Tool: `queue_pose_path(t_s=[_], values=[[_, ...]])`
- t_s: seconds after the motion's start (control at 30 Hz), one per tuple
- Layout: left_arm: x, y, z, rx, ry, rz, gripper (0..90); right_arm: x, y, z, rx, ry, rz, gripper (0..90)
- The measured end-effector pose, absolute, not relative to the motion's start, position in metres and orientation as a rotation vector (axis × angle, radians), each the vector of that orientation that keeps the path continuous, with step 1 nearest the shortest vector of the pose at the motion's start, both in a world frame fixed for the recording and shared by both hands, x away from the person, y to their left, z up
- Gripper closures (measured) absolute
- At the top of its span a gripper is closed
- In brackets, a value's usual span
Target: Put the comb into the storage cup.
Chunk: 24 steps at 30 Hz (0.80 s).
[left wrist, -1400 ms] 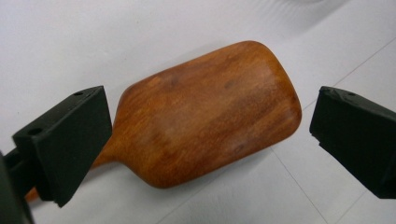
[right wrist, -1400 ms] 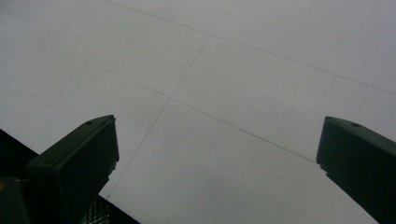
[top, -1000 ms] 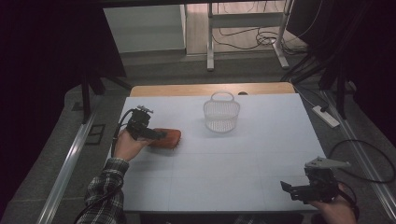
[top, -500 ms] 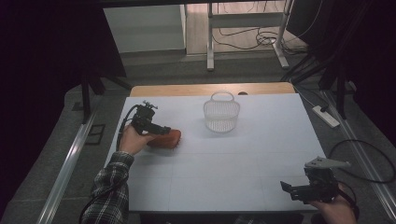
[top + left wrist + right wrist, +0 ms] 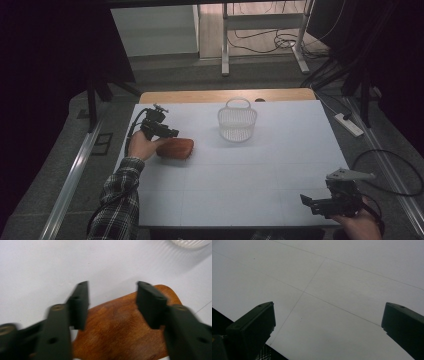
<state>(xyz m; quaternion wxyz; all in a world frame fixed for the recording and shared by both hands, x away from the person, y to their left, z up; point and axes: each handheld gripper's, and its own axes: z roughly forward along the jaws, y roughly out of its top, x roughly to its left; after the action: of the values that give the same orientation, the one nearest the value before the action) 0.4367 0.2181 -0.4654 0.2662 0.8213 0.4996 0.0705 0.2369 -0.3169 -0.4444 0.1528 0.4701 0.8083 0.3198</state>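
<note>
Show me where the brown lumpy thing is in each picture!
High view: the brown thing lies on the left part of the white table, right by the left tool.
Left gripper view: it sits at bottom centre, below and between that tool's open jaws.
Right gripper view: not in it.
Shared landmark: the white basket, which peeks in at the top right corner of the left gripper view.

Reddish-brown, seemingly mottled object (image 5: 120,325); white basket (image 5: 237,121) (latticed); plaid sleeve (image 5: 117,200).
</note>
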Motion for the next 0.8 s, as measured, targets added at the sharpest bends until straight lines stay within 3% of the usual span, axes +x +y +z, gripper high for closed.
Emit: queue_pose_path(t_s=[0.07,0.13,0.23,0.3,0.8], values=[[0.439,0.218,-0.467,2.219,1.366,0.169,62.9,0.237,-0.317,-0.444,1.349,2.319,0.917,0.0],[0.440,0.218,-0.469,2.227,1.373,0.177,66.5,0.237,-0.317,-0.444,1.350,2.320,0.917,0.0],[0.441,0.218,-0.471,2.254,1.372,0.189,82.8,0.237,-0.317,-0.444,1.351,2.321,0.917,0.0],[0.442,0.218,-0.472,2.276,1.369,0.208,88.1,0.237,-0.317,-0.444,1.350,2.320,0.916,0.0],[0.452,0.222,-0.494,2.265,1.430,0.205,89.0,0.238,-0.317,-0.445,1.353,2.325,0.911,0.0]])
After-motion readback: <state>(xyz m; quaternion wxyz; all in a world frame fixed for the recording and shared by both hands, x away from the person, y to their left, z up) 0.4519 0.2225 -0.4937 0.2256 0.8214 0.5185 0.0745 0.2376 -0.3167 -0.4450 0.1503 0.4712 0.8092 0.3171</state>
